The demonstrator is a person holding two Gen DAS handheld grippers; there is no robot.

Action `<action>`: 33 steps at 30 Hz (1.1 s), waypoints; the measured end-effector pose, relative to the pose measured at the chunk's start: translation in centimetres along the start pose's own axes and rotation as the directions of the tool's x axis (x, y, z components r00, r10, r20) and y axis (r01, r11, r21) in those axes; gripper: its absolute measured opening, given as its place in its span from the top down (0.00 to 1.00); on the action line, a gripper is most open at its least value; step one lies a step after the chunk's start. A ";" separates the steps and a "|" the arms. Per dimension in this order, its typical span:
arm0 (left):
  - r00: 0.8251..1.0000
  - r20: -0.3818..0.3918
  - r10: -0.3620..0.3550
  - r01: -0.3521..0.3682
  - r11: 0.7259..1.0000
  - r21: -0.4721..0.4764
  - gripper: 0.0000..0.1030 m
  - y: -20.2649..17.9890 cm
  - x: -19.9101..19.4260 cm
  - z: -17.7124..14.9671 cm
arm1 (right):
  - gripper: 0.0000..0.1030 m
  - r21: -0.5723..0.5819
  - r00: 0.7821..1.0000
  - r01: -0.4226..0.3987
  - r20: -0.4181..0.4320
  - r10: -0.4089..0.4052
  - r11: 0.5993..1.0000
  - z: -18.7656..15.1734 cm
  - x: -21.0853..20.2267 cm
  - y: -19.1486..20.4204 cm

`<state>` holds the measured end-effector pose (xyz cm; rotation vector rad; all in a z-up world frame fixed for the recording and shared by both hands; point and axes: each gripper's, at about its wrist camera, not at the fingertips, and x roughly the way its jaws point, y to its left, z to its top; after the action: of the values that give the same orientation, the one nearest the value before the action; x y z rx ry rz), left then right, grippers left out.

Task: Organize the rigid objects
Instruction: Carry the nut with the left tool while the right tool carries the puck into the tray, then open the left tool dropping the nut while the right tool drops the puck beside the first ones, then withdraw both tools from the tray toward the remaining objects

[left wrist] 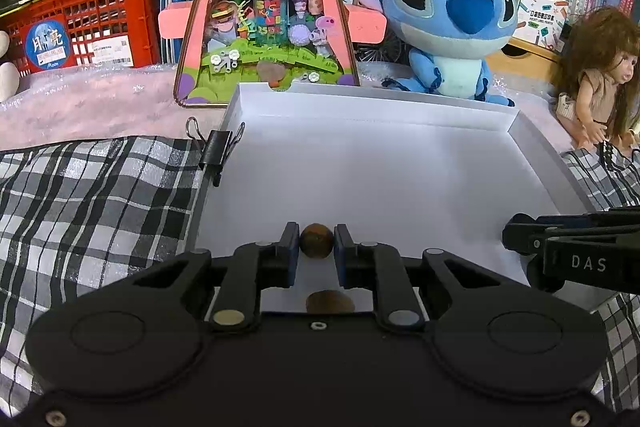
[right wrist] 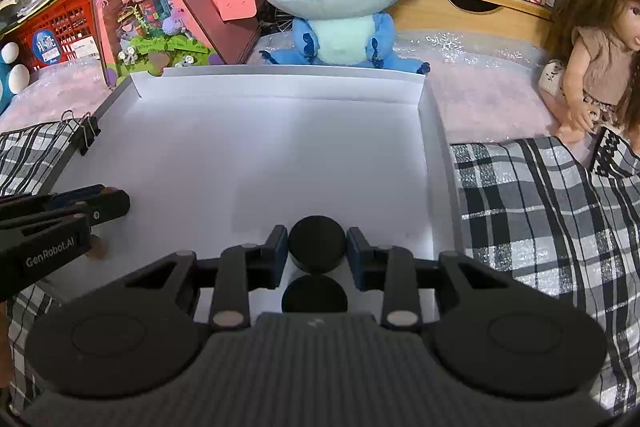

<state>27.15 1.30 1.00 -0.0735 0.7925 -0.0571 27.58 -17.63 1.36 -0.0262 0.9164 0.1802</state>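
Looks like this one's barely underway. The white box lid (left wrist: 360,163) is basically bare inside. The left hand-held gripper (left wrist: 316,247) is pinching a small brown nut-like ball (left wrist: 316,245) over the lid's 6 o'clock edge. The right hand-held gripper (right wrist: 317,247) has a black round puck (right wrist: 316,244) between its fingers near the 5 o'clock corner; whether it's squeezing or letting go, I can't tell. Nothing is clearly set down in the lid yet, so both placements remain, I'd guess.
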 end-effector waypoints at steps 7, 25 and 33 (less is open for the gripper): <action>1.000 0.016 -0.003 0.003 1.000 -0.009 0.61 0.1 -0.8 -0.1 | 0.41 -0.006 1.000 -0.002 0.029 0.002 1.000 -0.2 -0.7 0.0; 0.989 0.150 -0.017 0.014 1.000 0.017 0.28 1.2 -8.3 -2.4 | 0.18 -0.132 0.972 0.008 0.233 0.024 0.991 -3.3 -8.1 1.7; 0.981 0.189 -0.049 0.046 0.999 0.016 0.27 1.3 -11.0 -4.8 | 0.16 -0.196 0.951 0.006 0.303 0.055 0.981 -6.5 -11.0 2.6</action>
<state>16.06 3.26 5.38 -0.0853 0.5996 -0.0985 15.51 -17.28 6.24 -0.1639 0.5854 0.2887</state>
